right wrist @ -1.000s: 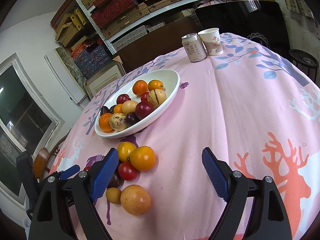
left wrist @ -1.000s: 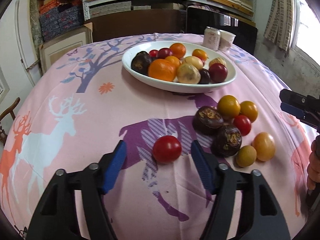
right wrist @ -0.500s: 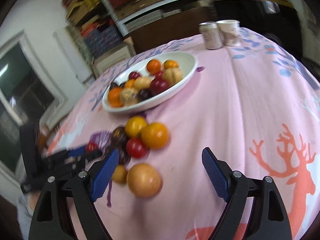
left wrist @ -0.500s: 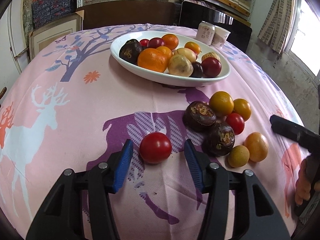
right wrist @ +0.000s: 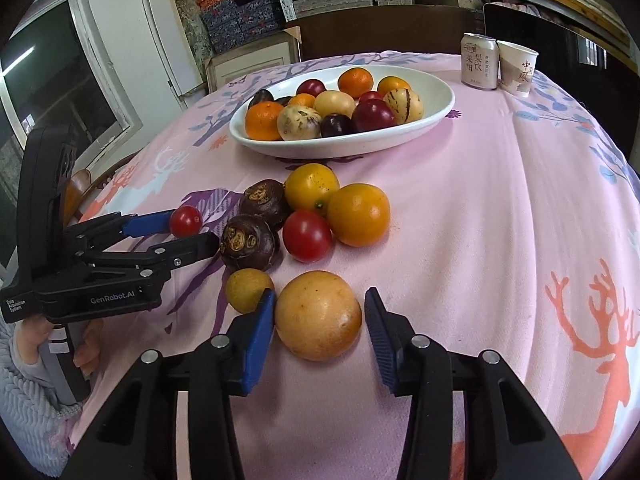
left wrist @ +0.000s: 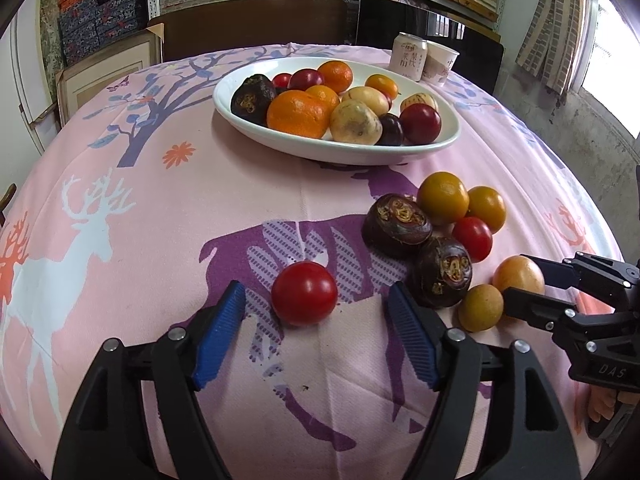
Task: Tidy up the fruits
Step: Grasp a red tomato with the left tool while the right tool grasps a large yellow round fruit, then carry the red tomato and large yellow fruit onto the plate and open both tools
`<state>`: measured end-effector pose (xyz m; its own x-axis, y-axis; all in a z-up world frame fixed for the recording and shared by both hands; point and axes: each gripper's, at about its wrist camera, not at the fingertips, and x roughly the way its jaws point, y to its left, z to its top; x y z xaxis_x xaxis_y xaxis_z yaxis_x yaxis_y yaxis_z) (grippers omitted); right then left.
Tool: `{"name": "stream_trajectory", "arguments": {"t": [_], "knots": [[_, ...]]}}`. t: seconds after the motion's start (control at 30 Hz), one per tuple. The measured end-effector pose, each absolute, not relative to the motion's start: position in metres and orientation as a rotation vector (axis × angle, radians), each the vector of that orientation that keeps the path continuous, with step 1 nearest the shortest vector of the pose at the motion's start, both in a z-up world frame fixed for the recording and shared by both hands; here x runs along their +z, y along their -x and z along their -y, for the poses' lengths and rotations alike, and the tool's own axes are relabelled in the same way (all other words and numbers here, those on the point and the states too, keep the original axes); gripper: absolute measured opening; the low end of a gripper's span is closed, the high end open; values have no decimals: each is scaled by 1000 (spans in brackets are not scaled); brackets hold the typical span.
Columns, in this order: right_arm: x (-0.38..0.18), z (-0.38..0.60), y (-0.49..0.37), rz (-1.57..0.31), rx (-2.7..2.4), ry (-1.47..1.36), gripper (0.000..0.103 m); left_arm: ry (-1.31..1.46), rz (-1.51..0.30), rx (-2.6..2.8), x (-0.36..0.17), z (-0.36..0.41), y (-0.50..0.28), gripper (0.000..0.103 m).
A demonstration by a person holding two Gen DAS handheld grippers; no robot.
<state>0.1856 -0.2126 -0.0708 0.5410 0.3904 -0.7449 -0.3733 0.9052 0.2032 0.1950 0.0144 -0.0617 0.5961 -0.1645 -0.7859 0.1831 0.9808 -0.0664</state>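
Observation:
A red tomato [left wrist: 304, 292] lies on the pink tablecloth between the blue pads of my left gripper [left wrist: 316, 288]. Its jaws are opening and neither pad touches the tomato. A pale orange round fruit [right wrist: 318, 316] sits between the pads of my right gripper [right wrist: 320, 300]. Those jaws are closing: the left pad is at the fruit's skin and a thin gap shows at the right pad. Loose fruit beyond includes two dark brown fruits [right wrist: 252, 240], a second tomato [right wrist: 307, 236], two yellow-orange fruits [right wrist: 358, 214] and a small yellow fruit [right wrist: 248, 290]. The white bowl [right wrist: 340, 146] behind holds several mixed fruits.
A drink can [right wrist: 479, 62] and a paper cup [right wrist: 518, 68] stand behind the bowl at the back right. Seen from the right wrist, the left gripper's body [right wrist: 80, 276] and the hand holding it fill the left side. The cloth drops off at the table's rounded edges.
The left jaws narrowed around the red tomato, then widened again. The right gripper rolled level, moved onto the pale orange fruit, and its jaws narrowed around it.

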Motion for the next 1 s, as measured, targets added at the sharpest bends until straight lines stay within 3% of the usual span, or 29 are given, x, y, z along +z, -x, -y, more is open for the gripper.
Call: {"name": "stream_trajectory", "arguments": {"t": [0.07,0.13,0.2,0.33,0.37,0.73,1.0], "knots": [[-71,213,-186,-891,454,-20,46,-6,-905,-211,-61,-16,-194,72],[-71,213,-186,-891,455,-23,46,13,-899,-214,-60,-19,-194,59],[-71,214,-186,-891,454,-23,46,23,-896,-214,-59,-21,-194,57],[-71,214,-186,-891,454,-25,45,26,-893,-204,-59,-22,-194,32],[-71,214,-186,-890,455,-28,43,29,-891,-201,-59,-23,-194,30],[-52,240,-181,-769,383,-130,42,20,-781,-194,-34,-24,-184,30],[-4,244,-216,-699,380,-139,42,12,-736,-190,11,-20,-238,30]]}}
